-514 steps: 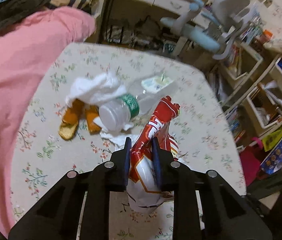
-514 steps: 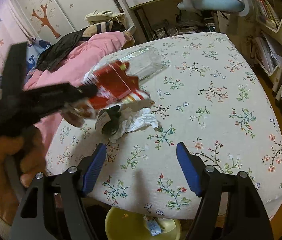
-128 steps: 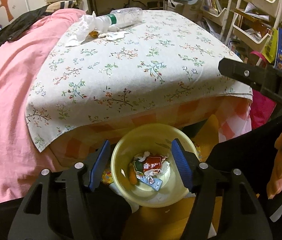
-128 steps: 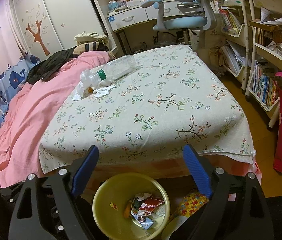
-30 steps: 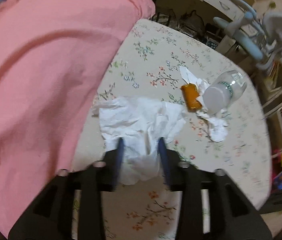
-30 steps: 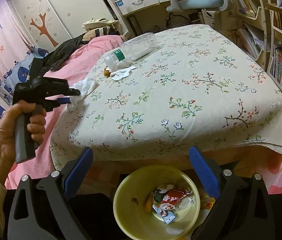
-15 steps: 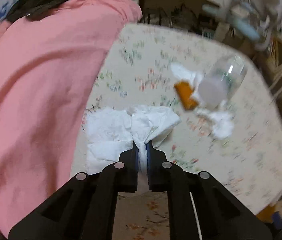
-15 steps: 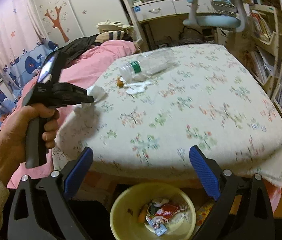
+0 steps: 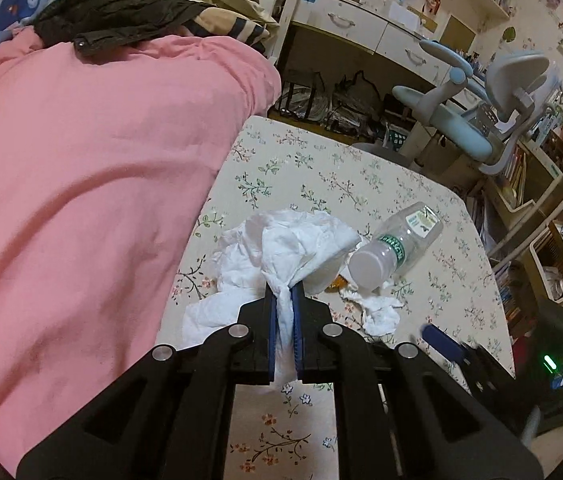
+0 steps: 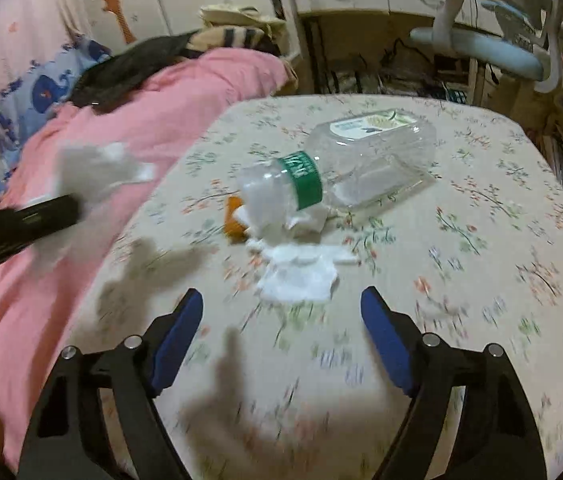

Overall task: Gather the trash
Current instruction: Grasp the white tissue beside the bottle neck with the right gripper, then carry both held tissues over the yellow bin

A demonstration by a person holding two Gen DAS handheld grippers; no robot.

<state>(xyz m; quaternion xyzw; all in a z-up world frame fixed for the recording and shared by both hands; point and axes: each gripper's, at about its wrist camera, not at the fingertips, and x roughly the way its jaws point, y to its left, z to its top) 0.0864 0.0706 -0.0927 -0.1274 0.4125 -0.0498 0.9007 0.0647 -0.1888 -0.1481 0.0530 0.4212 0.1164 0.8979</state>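
Now the tissue wad (image 9: 293, 248) hangs pinched in the left gripper (image 9: 284, 300), both pads squeezed on its twisted neck, the loose paper fanning out ahead of the fingers and clear of the table (image 9: 361, 184). It sits above the table's left edge, right beside the pink quilt (image 9: 81, 160). In the right wrist view that gripper comes in from the left, blurred, the tissue showing white at its tip.

Next target, I'd say, is the small tissue (image 10: 301, 276), lying flat just ahead of the right gripper (image 10: 281, 308), whose fingers stand wide apart and hold nothing. It lies almost square between the two blue pads (image 10: 381, 332), a touch toward the left one, so a straight push forward and down looks enough. The right gripper is clearly the nearer one, and the left is already loaded.

Just beyond it the bottle (image 10: 345, 164) lies on its side, neck toward the gripper, long axis running away toward the table's far right corner. A scrap of orange peel (image 10: 233, 220) sits touching the bottle's neck on the left; more paper is tucked under the neck.

Room looks good: bare floral cloth lies to the right and toward the near edge. The bin isn't in view. A reach too deep would likely nudge the bottle and roll it.
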